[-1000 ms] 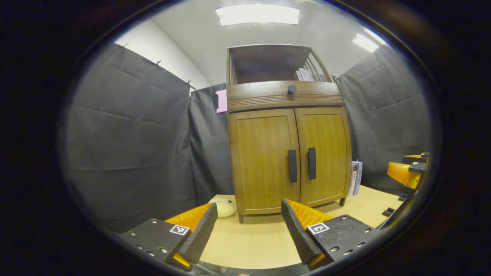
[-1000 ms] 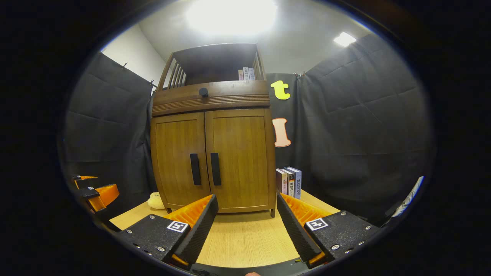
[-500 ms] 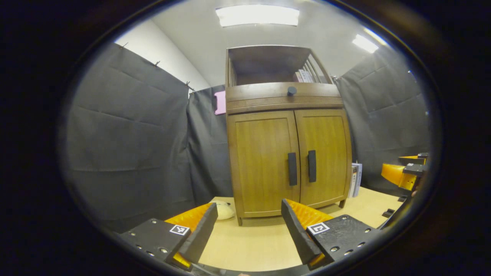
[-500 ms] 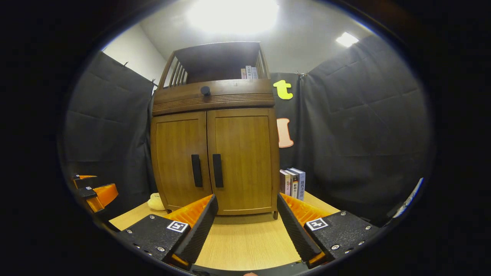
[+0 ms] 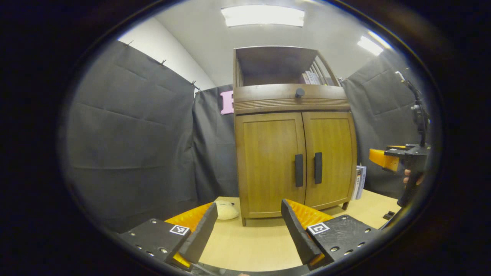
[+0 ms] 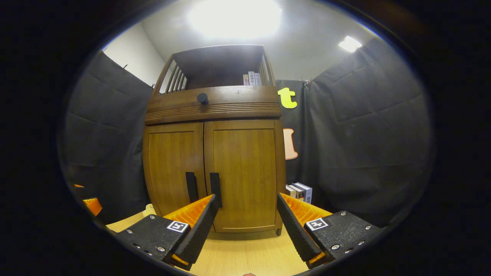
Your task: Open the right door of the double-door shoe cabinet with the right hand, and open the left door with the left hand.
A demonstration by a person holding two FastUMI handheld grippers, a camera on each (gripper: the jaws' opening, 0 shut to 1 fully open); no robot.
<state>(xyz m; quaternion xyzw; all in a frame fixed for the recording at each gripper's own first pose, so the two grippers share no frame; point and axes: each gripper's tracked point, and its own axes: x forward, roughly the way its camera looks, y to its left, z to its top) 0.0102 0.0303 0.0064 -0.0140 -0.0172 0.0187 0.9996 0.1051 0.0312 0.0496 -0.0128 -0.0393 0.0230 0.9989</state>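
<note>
The wooden shoe cabinet (image 5: 295, 153) stands on the table with both doors shut. In the left gripper view its left door (image 5: 268, 165) and right door (image 5: 332, 161) meet at two dark upright handles (image 5: 299, 170). My left gripper (image 5: 248, 224) is open and low, well short of the cabinet. My right gripper (image 5: 385, 158) shows at the right, held by a hand, raised beside the right door. In the right gripper view the cabinet (image 6: 215, 161) looms close. There my right gripper (image 6: 248, 209) is open, and its left finger overlaps the right handle (image 6: 215, 184) without holding it.
Several books (image 5: 358, 182) stand at the cabinet's right foot, and a pale soft toy (image 5: 225, 210) lies at its left foot. A drawer with a dark knob (image 5: 299, 92) sits above the doors. Light wooden table (image 5: 253, 245) stretches before the cabinet. Black cloth walls surround.
My right gripper has risen and moved closer to the cabinet, which has grown larger in its view. My left gripper has shifted only slightly. Both doors stay shut.
</note>
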